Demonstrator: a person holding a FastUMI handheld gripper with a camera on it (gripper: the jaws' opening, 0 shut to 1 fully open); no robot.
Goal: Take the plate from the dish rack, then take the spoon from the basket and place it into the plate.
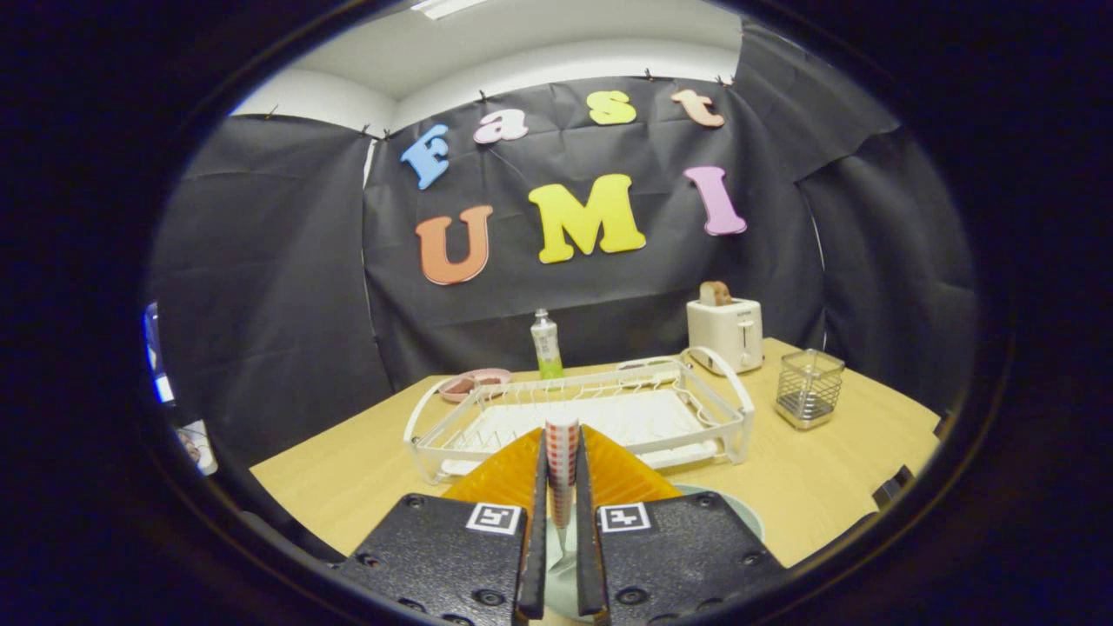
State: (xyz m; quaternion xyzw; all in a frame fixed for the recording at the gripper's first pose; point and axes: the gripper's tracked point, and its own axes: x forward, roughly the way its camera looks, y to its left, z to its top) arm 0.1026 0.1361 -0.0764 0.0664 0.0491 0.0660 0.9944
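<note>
On a pale wooden table (pixel 835 487) inside a black-draped booth, a hand-held gripper (pixel 562 487) carries a spoon (pixel 562 461) above a pale green plate (pixel 739 513), the last leg of a two-part kitchen chore. The white wire dish rack (pixel 583 417) sits just beyond the fingers, its tray bare, which suggests the plate is already out; part of its rim shows beside and beneath the gripper body. Farther back stand a white toaster (pixel 726 335) with a slice in its slot, a green bottle (pixel 546 346) against the cloth and a pink dish (pixel 474 382) behind the rack's far corner. To the side, well apart from the rack, the wire mesh basket (pixel 809 389) looks emptied of cutlery. The two fingers are closed tight on the spoon's checked handle, which points up and forward between them, while a slim metal stem hangs down in the gap toward the plate; the bowl end is hidden.

The risk from here, judging by the pose, lies in the release. The spoon hangs nearly upright, so opening the fingers from this height could let it strike the plate, bounce and skid onto the table. The plate sits partly off to one side under the gripper, and a drop without centring first might catch the rim.
</note>
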